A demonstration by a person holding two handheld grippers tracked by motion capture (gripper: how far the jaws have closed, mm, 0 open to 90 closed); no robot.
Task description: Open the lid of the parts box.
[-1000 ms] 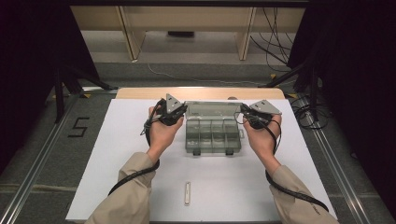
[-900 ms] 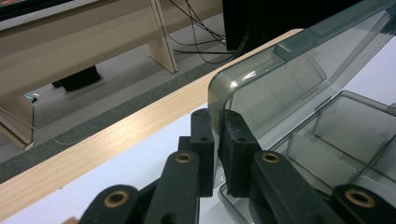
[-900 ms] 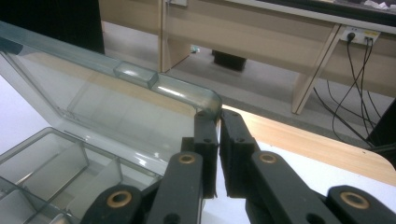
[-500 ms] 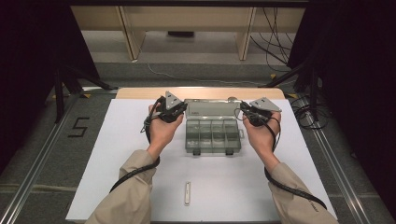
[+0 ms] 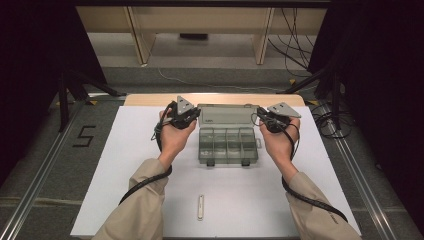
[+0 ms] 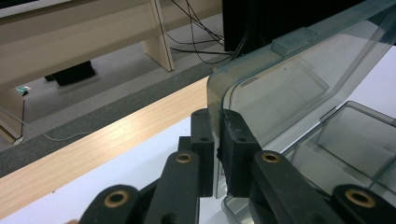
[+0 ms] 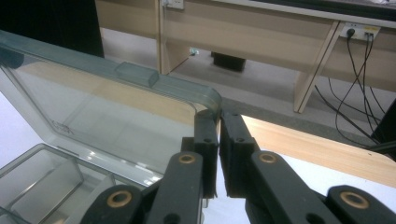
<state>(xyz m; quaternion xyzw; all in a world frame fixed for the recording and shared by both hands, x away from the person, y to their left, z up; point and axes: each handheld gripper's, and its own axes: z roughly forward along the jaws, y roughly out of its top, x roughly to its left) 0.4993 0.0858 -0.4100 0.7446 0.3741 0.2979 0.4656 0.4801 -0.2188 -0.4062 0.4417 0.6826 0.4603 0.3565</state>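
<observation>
Little changes since earlier: lid point(image 5: 227, 114) stays raised over organiser box point(image 5: 228, 145), mid-table. Left gripper point(image 6: 217, 142) clamps lid's left edge; right gripper point(image 7: 218, 140) clamps its right corner.

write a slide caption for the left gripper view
Left claw shut on the side edge of the clear box's raised lid, open compartments below.

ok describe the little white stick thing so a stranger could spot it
On the white table sheet, look toward the near edge, in front of the clear compartment box. The small white bar lies alone between the person's sleeves, untouched.
</observation>
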